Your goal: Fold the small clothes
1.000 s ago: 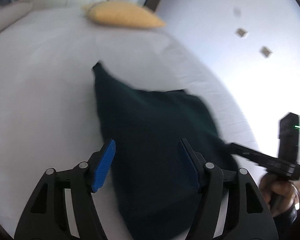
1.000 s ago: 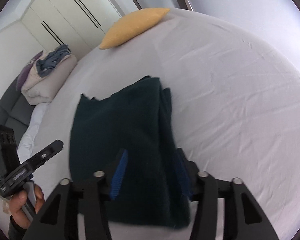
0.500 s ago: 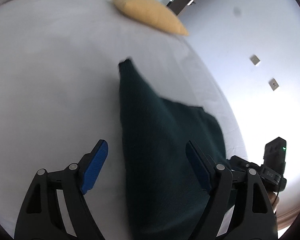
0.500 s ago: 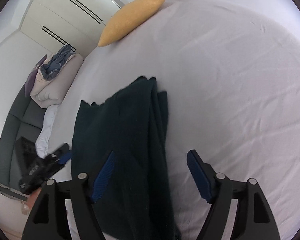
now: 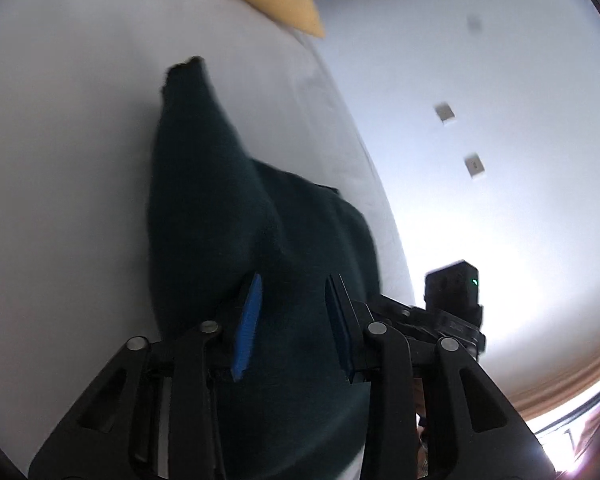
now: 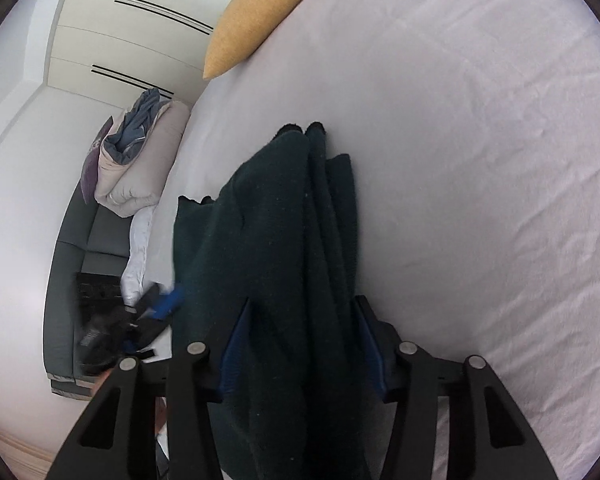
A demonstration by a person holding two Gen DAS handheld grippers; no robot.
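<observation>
On bed [image 6: 480, 160]: dark green garment [image 6: 284, 220] bunched.
Left gripper [image 5: 294, 312]: jaws just closing on near edge, grip unconfirmed.
Right gripper [image 6: 300, 344]: same, closing.
Next: lift, fold.

White bed sheet [image 6: 460, 160] ahead of tool, wrinkled. Yellow pillow [image 6: 256, 12] far ahead, on bed edge. Bedding pile [image 6: 140, 160] on grey sofa [image 6: 84, 240], left of tool. Wardrobe doors [image 6: 132, 28] behind.

light: daylight, window glare lower right | blur: slight | edges: fisheye-warped
</observation>
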